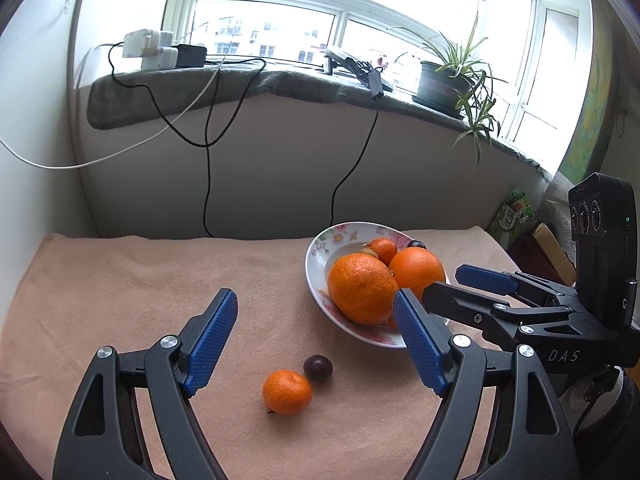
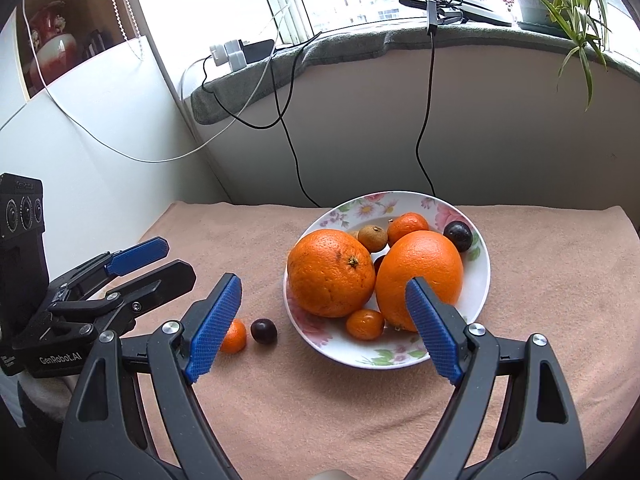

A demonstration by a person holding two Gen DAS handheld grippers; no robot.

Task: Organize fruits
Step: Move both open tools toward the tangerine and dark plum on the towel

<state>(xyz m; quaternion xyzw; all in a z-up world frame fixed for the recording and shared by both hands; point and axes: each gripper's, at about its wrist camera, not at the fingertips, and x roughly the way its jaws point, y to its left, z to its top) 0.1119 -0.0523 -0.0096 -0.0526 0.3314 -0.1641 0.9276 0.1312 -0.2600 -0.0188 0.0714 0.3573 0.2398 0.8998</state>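
Both my grippers, left (image 1: pixel 316 338) and right (image 2: pixel 324 320), gape wide, empty; mandarin (image 1: pixel 287 392) and plum (image 1: pixel 318 367) lie touching left of the floral plate (image 2: pixel 400 350).

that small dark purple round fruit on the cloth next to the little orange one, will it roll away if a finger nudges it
Probably. The small dark purple round fruit is near spherical, so a nudge likely rolls it. The fuzzy peach cloth should slow it. Its skin looks smooth and glossy, so it may slip between pads. The small orange mandarin sits close beside it and could block it.
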